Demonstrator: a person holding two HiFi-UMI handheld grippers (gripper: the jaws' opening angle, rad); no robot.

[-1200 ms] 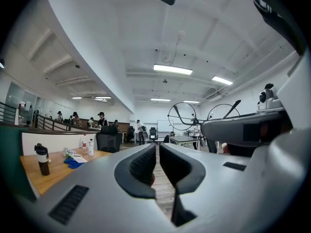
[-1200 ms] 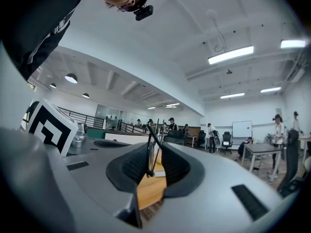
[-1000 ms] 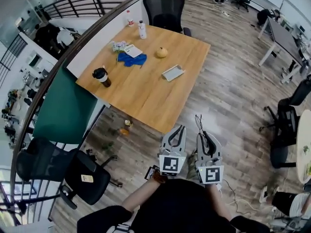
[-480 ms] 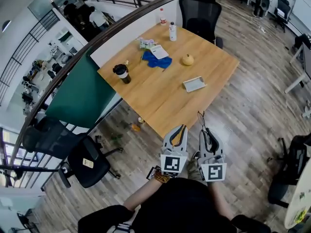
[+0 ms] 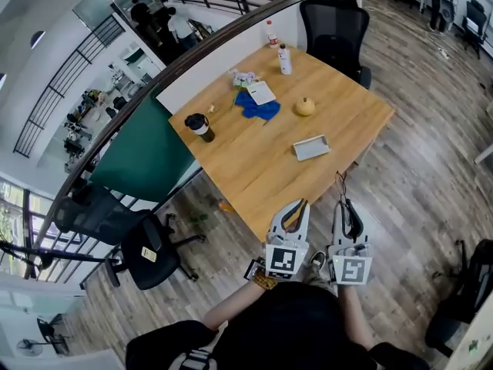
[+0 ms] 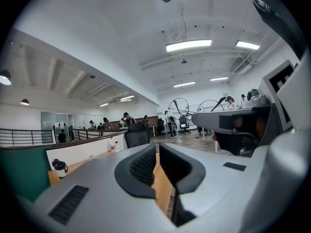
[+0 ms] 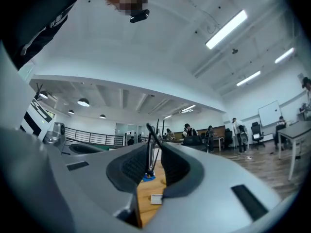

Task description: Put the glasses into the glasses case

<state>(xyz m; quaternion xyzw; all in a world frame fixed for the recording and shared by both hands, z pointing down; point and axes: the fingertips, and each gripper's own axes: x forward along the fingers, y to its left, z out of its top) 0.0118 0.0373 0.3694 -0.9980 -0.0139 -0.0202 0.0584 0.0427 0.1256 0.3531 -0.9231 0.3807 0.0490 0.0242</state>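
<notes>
Glasses (image 7: 147,152) gripped in right claw (image 7: 154,149); left claw (image 6: 157,152) slightly parted, empty. Glasses case (image 5: 311,147) seen on bench (image 5: 246,168), well apart.

Head view: bright, even overhead light, with soft shadows. table (image 5: 254,168) top is evenly lit, no glare. Heavy fisheye: the railing (image 5: 231,31) bows and detail smears toward the edges. Gripper views: the ceiling strip lights (image 6: 188,45) clip to white with mild bloom around them, and the corners fall into black vignette. The bodies of the left gripper (image 6: 158,152) and right gripper (image 7: 156,152) sit close to the lens and look soft. The far room is sharper. Right gripper view has a cooler, bluish cast.
</notes>
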